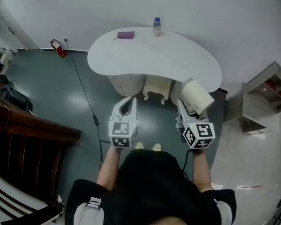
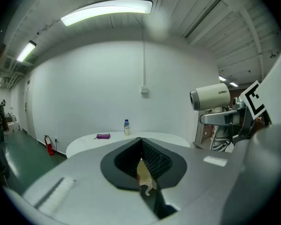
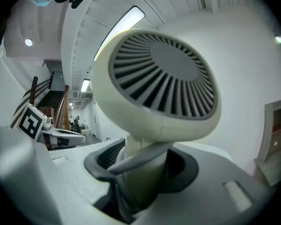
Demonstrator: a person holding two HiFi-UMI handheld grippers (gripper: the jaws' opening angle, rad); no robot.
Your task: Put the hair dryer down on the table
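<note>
Person, head view: dark top (image 1: 152,182) sits closest, with both forearms stretched out over the green floor (image 1: 47,88).
Right tool, head view: the right tool (image 1: 182,108) clamps the handle of the hair dryer (image 1: 196,96). The barrel rides above and beyond its tips, well short of the table (image 1: 150,55).
Risk, head view: letting go here would likely drop the dryer on the floor, since the kidney-shaped top lies ahead of both tools.
Table, head view: white and mostly bare. A bottle (image 1: 157,27) and a purple pouch (image 1: 126,34) sit at the far rim, well apart from either tool.
Left tool, left gripper view: the left tool (image 2: 141,149) is closed on nothing, so it gives no support if the dryer tips.
Room, left gripper view: white wall, strip lights, and a fire extinguisher (image 2: 48,145) far to the tool's left.
Grip, right gripper view: the pads squeeze only the handle, so the heavy head above may swing or roll when set down.
Room, right gripper view: a staircase (image 3: 56,100) stands to the tool's left.
</note>
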